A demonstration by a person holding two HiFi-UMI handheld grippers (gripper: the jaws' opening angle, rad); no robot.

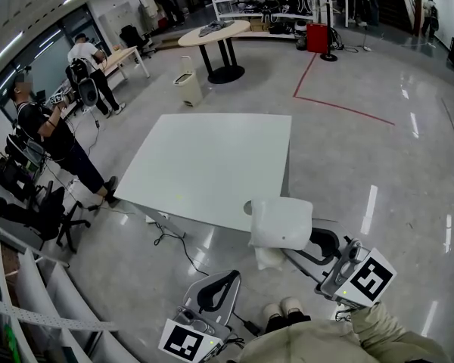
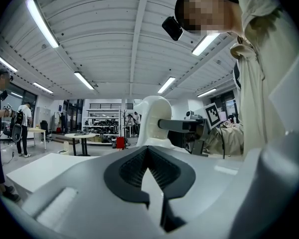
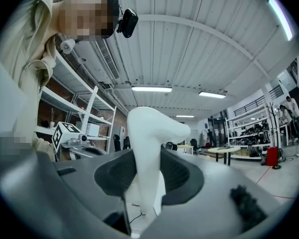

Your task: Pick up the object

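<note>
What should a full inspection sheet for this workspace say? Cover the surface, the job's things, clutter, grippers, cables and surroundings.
Surface: large white square table, top bare.
Job's things: white, soft-looking bulging object, at the table's near edge, gripped at one end.
Clutter: nothing seen on the table.
Grippers: right gripper closed on the white object; left gripper held low, jaw tips together, nothing between them.
Cables: black cable trailing on the floor by the table's near side.
Surroundings: glossy grey floor with a red tape line; round beige table; white bin; two people standing at the left, one at; black office chair.
</note>
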